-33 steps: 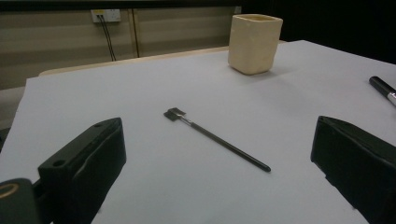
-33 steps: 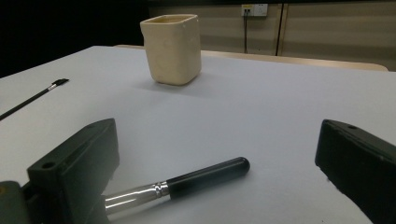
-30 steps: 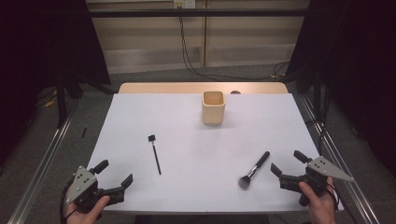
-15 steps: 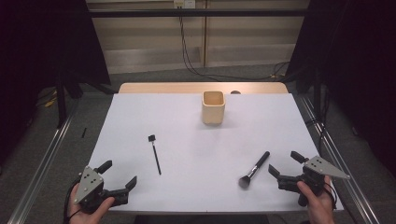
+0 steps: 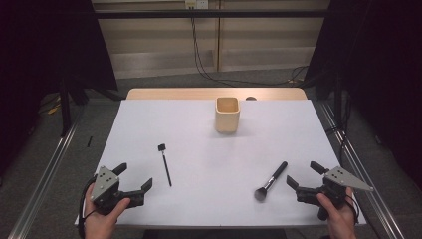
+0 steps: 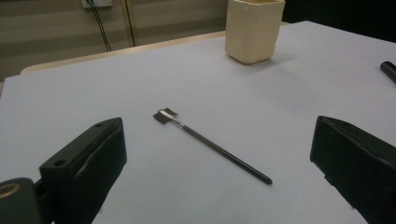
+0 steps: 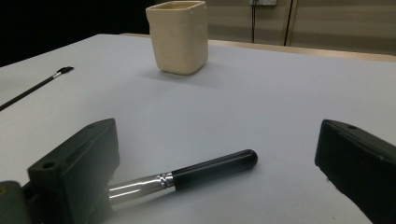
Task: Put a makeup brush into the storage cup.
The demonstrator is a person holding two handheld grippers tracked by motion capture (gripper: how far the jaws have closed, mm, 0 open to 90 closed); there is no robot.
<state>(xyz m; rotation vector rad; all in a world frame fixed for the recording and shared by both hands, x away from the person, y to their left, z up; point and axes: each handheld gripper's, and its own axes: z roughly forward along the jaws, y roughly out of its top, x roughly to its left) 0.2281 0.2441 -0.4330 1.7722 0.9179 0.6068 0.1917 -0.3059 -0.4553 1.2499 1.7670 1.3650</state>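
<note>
Both grippers sit at the near edge of the white table (image 5: 209,124), each held in a hand. Left gripper (image 5: 134,181), jaws spread wide, holds nothing; the thin black brush (image 5: 165,164) lies just ahead of it and a little to its inner side, flat on the table, square tip pointing away. From the left gripper view that brush (image 6: 212,145) lies between the two jaws but farther out, touching neither.

Right gripper (image 5: 304,175) is likewise spread wide and empty. The thick black brush (image 5: 271,180) lies just beside it on its inner side, bristle head nearest the person, handle angled away. In the right gripper view its silver ferrule and handle (image 7: 205,170) run out from behind the jaw on the left of that view.

Beyond both, well apart, stands the cream cup (image 5: 227,114), upright. No writing or label can be read on the cup, brushes or grippers.

Against a second ago, the left gripper has slid inward toward the thin brush, and the right gripper has drawn slightly back toward the table edge; brushes and cup lie as they did.
</note>
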